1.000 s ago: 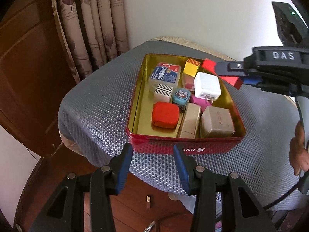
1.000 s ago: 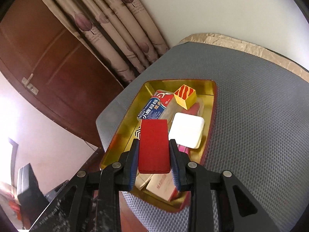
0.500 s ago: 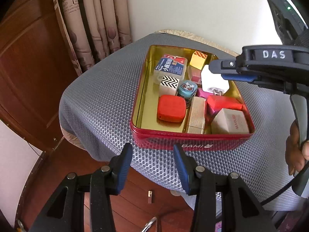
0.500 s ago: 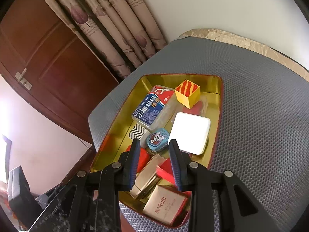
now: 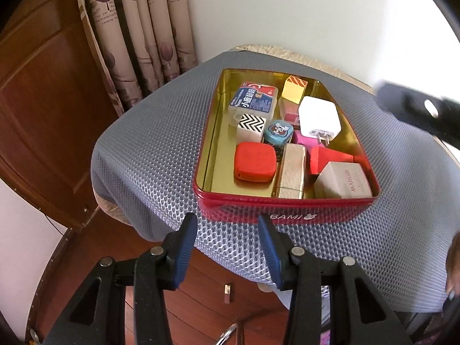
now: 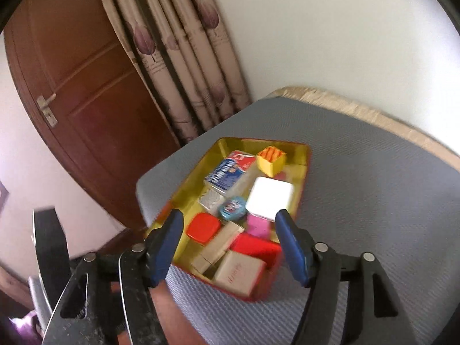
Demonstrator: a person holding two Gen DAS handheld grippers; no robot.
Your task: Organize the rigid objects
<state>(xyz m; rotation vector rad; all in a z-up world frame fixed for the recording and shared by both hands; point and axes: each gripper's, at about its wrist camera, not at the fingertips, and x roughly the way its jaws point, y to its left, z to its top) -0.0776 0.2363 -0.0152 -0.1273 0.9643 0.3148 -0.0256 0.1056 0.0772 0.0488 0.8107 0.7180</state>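
Note:
A red tin [image 5: 287,215] with a gold inside stands on a grey mesh seat. A flat red block [image 5: 330,158] lies in it between a white charger [image 5: 319,118] and a beige box [image 5: 342,181]. My right gripper [image 6: 229,218] hangs above the tin's near end, its jaws opening and nothing between them; the red block [image 6: 256,245] lies loose below. In the left wrist view it is only a dark blur [image 5: 417,112] at the right. My left gripper [image 5: 227,224] is open and empty, just short of the tin's front wall.
The tin also holds a yellow cube [image 5: 293,89], a blue-and-red box [image 5: 254,100], a zigzag cube [image 5: 251,126], a teal round tin [image 5: 277,132], a rounded red piece [image 5: 254,161] and a ribbed gold case [image 5: 290,172]. Curtains [image 5: 143,28] and a wooden door [image 6: 86,86] stand behind the seat [image 5: 149,166].
The right gripper let go of the red block, which now lies in the tin. It then pulled back and upward with its jaws spreading wide. The left gripper kept still.

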